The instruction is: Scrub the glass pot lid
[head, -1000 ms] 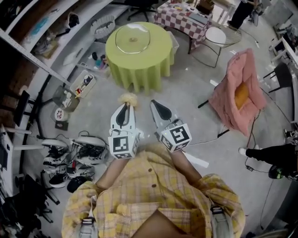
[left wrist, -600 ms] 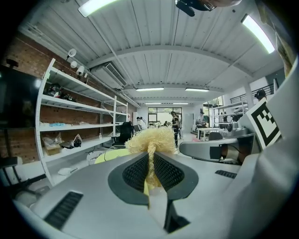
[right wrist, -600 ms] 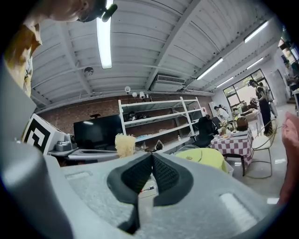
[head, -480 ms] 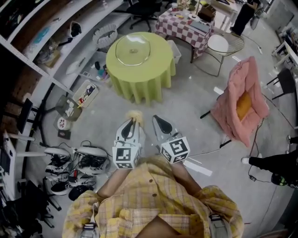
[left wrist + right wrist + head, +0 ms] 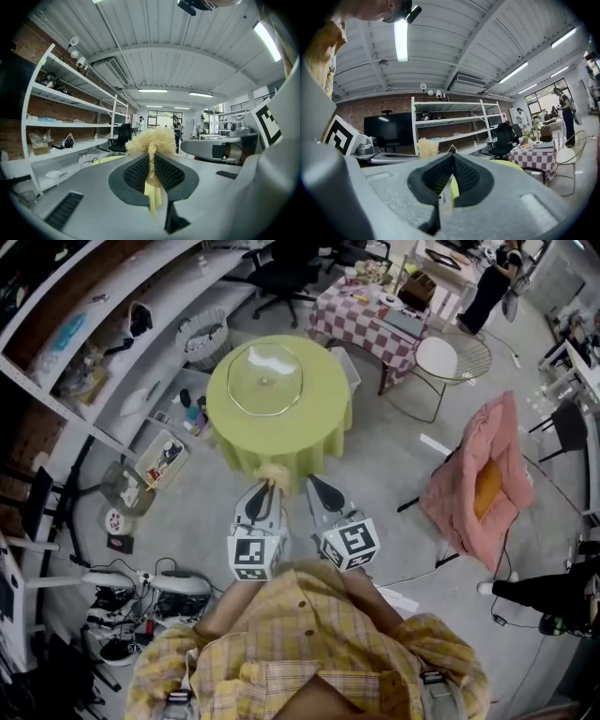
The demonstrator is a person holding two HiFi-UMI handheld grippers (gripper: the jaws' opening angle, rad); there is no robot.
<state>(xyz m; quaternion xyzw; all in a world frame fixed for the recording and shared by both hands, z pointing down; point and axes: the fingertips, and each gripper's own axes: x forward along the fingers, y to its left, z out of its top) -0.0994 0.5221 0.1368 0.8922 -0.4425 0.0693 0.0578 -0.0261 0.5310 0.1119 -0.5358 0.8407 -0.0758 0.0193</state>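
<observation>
The glass pot lid (image 5: 265, 379) lies flat on a round table with a lime-green cloth (image 5: 309, 423), just ahead of both grippers. My left gripper (image 5: 265, 488) is shut on the stem of a fluffy yellow scrubber (image 5: 273, 474), whose tuft sticks out past the jaw tips. In the left gripper view the scrubber (image 5: 152, 142) is pinched in my left gripper (image 5: 151, 159). My right gripper (image 5: 316, 486) is beside it, shut with nothing in it; in the right gripper view my right gripper (image 5: 452, 160) shows its pads meeting, with the scrubber (image 5: 427, 146) to its left.
White shelving (image 5: 103, 343) runs along the left, with boxes and clutter (image 5: 159, 460) on the floor below. A pink-draped chair (image 5: 480, 470) stands at the right. A checkered table (image 5: 375, 301) and a round wire chair (image 5: 452, 352) are behind the green table.
Both grippers have moved forward together toward the green table, which now sits closer in the head view. The scrubber stays held in the left gripper.
</observation>
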